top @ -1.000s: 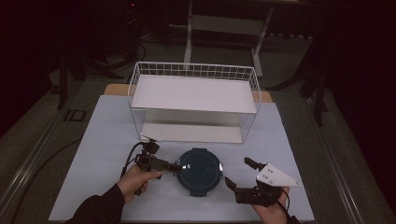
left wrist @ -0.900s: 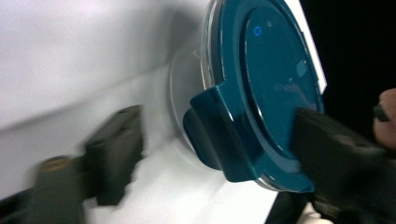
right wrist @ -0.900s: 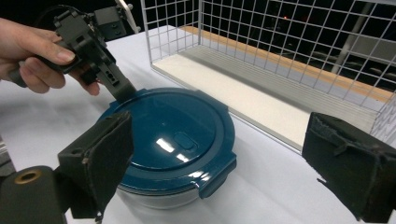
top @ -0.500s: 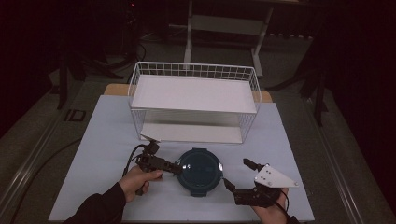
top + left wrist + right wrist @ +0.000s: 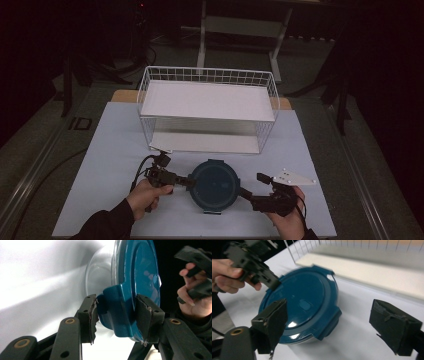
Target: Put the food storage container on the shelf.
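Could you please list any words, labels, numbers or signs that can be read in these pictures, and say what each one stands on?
"ID": large pale letters on the dark floor left of the table, in the high view.
Round teal lid: a small raised rectangle at its middle, in the right gripper view, too blurred to tell if it bears text.
Nothing else readable.

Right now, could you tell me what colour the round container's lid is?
The lid is dark teal blue, clearest in the right gripper view.

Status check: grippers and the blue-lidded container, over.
Left gripper just closed on lid tab. Right gripper open beside container. Wire basket behind, clear.
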A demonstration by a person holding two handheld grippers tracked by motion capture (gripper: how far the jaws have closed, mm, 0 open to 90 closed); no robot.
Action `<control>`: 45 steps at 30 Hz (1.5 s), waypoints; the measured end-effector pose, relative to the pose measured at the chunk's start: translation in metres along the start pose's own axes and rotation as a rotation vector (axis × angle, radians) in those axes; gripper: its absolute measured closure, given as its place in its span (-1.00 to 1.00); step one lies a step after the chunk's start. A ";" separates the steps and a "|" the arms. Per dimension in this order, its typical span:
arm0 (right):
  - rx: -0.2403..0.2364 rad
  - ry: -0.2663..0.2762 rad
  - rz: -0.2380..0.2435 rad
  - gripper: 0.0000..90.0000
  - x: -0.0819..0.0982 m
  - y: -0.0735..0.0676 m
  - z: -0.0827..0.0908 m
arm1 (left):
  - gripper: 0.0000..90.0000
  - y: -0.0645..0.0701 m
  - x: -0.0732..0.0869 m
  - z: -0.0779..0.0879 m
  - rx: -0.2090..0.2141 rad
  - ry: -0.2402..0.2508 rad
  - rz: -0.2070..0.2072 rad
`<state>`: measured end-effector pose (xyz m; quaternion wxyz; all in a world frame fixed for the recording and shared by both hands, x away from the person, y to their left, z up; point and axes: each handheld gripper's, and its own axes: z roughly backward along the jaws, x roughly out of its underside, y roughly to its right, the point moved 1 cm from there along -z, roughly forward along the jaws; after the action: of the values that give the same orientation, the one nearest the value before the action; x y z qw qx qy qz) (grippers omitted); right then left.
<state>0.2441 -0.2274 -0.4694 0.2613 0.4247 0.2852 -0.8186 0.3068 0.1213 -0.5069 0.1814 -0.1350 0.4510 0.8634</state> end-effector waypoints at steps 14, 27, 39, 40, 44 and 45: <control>-0.186 -0.154 -0.265 -0.14 0.013 0.021 -0.024 | 0.25 0.013 0.014 0.006 -0.031 0.021 -0.109; -0.293 -0.211 -0.336 0.20 0.021 0.022 -0.033 | 0.27 0.015 0.020 0.007 -0.028 0.029 -0.146; -0.322 -0.187 -0.427 0.25 0.025 0.019 -0.034 | 0.25 0.014 0.028 0.008 -0.040 0.068 -0.116; -0.316 -0.187 -0.442 0.26 0.025 0.018 -0.034 | 0.25 0.014 0.028 0.008 -0.044 0.071 -0.121; -0.309 -0.186 -0.451 0.26 0.026 0.016 -0.032 | 0.25 0.016 0.031 0.008 -0.046 0.085 -0.123; -0.309 -0.185 -0.448 0.26 0.025 0.016 -0.032 | 0.25 0.016 0.031 0.008 -0.044 0.091 -0.116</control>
<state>0.2593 -0.2213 -0.5098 0.1603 0.2296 0.4680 -0.8382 0.2713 0.1254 -0.5031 0.2073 -0.2038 0.4311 0.8542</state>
